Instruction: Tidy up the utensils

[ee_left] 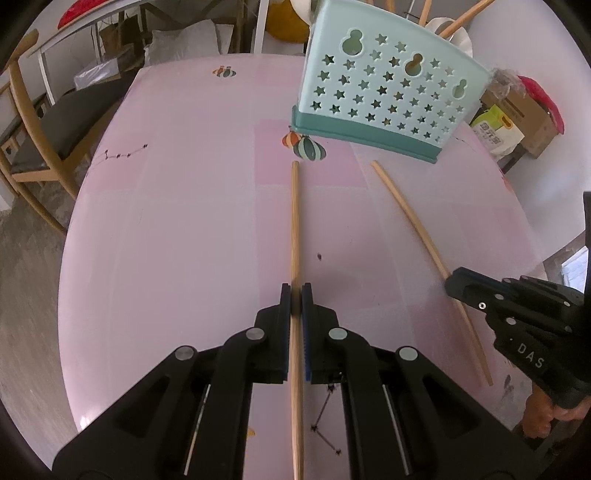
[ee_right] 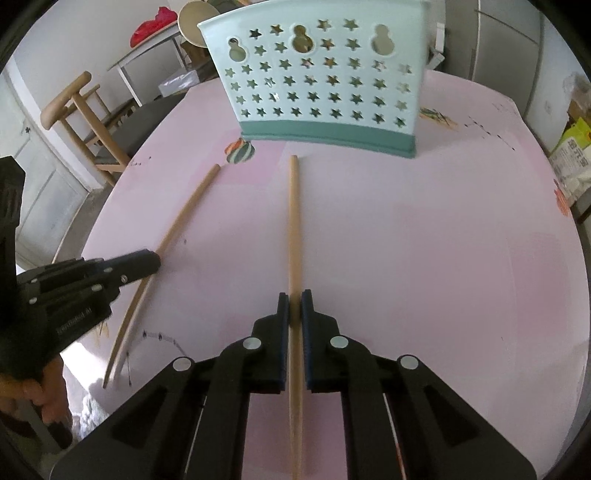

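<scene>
Two wooden chopsticks are over the pink table, each held in a gripper. My left gripper (ee_left: 295,293) is shut on one chopstick (ee_left: 295,221), which runs straight ahead toward the mint-green holder (ee_left: 380,85) with star cutouts. My right gripper (ee_right: 294,301) is shut on the other chopstick (ee_right: 293,221), which also points at the holder (ee_right: 317,77). In the left wrist view the right gripper (ee_left: 452,282) shows at the right on its chopstick (ee_left: 410,218). In the right wrist view the left gripper (ee_right: 155,260) shows at the left on its chopstick (ee_right: 184,218).
The holder stands upright at the table's far side; more chopsticks (ee_left: 461,16) stick out of its top. The pink tablecloth (ee_left: 184,221) has small balloon prints (ee_left: 304,146). Wooden chairs (ee_right: 77,107) stand to the left of the table, boxes and bags (ee_left: 517,118) to the right. A hand (ee_right: 40,395) grips the left tool.
</scene>
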The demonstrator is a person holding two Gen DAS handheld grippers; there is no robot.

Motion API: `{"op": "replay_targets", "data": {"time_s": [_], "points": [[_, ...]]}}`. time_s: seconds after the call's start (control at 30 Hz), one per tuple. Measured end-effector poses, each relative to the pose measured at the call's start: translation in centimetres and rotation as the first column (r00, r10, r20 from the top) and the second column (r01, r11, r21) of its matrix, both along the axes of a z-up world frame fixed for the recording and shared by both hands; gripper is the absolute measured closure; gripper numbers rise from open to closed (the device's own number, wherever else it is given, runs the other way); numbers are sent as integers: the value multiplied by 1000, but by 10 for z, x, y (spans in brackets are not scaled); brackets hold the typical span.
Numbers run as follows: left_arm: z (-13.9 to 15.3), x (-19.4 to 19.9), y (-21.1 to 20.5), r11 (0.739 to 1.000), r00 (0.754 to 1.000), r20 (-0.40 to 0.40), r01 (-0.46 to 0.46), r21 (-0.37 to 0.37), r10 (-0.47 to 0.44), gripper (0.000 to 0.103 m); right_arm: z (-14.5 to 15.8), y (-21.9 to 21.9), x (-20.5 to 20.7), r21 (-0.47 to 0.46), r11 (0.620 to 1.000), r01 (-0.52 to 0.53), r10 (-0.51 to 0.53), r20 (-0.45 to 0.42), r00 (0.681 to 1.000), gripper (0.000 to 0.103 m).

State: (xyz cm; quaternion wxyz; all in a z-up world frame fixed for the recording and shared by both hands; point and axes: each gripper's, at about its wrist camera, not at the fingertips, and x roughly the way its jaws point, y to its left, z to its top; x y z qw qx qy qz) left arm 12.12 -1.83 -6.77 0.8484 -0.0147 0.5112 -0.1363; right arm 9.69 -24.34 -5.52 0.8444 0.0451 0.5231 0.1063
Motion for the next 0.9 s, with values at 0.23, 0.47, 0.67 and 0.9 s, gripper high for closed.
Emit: {"op": "replay_targets", "data": {"time_s": [0.23,0.47,0.67,0.9], "points": [[0,-17,9,999,999,-44,12,-38,-13,99,0,-16,-25,5,1000,23,-22,-33,999,96],[4,-11,3,999,999,-39,31,-12,-31,84,1,-9,-16,-6,1000,-8,7,-33,999,95],[3,5,-4,998,998,-34,46,39,-45,83,0,-1,2,-32,999,-27,27,-7,1000,87],[2,27,-12,995,999,-15,43,89,-41,84,-1,10,24,-69,996,-57,58,16,998,87]]}}
